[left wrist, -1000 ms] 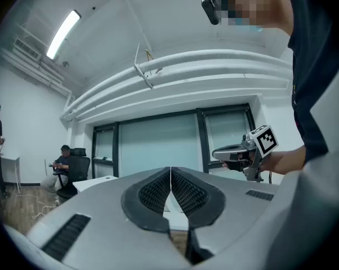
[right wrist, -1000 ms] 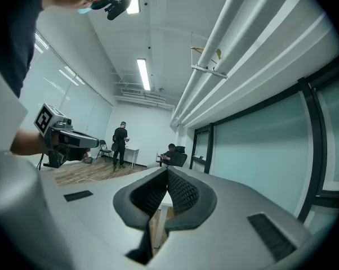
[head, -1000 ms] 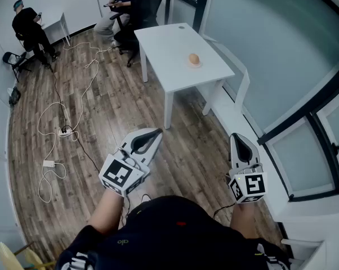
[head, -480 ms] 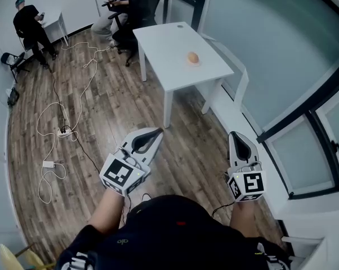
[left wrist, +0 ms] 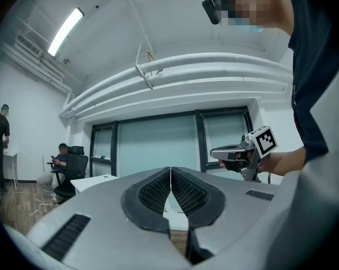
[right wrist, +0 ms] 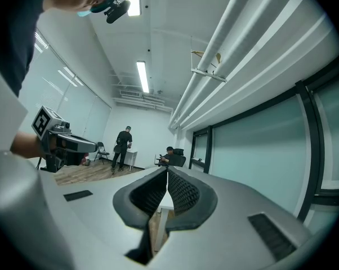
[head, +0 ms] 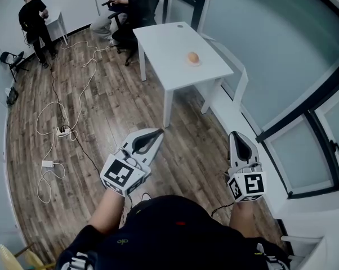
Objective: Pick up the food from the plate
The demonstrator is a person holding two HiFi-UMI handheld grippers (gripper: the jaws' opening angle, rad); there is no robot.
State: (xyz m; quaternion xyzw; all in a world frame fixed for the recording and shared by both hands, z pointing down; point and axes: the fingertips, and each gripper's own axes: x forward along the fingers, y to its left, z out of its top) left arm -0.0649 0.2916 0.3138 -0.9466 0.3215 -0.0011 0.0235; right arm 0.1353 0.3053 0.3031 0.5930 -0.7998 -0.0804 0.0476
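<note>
A round tan piece of food (head: pixel 193 57) lies on a small plate (head: pixel 194 63) on the white table (head: pixel 169 49), far ahead in the head view. My left gripper (head: pixel 160 131) is held low over the wooden floor, well short of the table, its jaws closed together with nothing between them. My right gripper (head: pixel 236 135) hangs level beside it to the right, also shut and empty. In the left gripper view the left gripper (left wrist: pixel 170 169) has its pads touching, and the right gripper (left wrist: pixel 214 152) shows at the right. The right gripper (right wrist: pixel 166 170) shows its own pads closed.
Cables and a power strip (head: pixel 64 131) trail over the floor at left. A seated person (head: pixel 120 1) in an office chair is behind the table; another person (head: pixel 34 18) stands by a small white desk (head: pixel 58 21). Glass partitions (head: pixel 282 49) and a white ledge run along the right.
Both grippers have stayed where they were. The standing person at the far left has straightened up and shifted slightly right.
</note>
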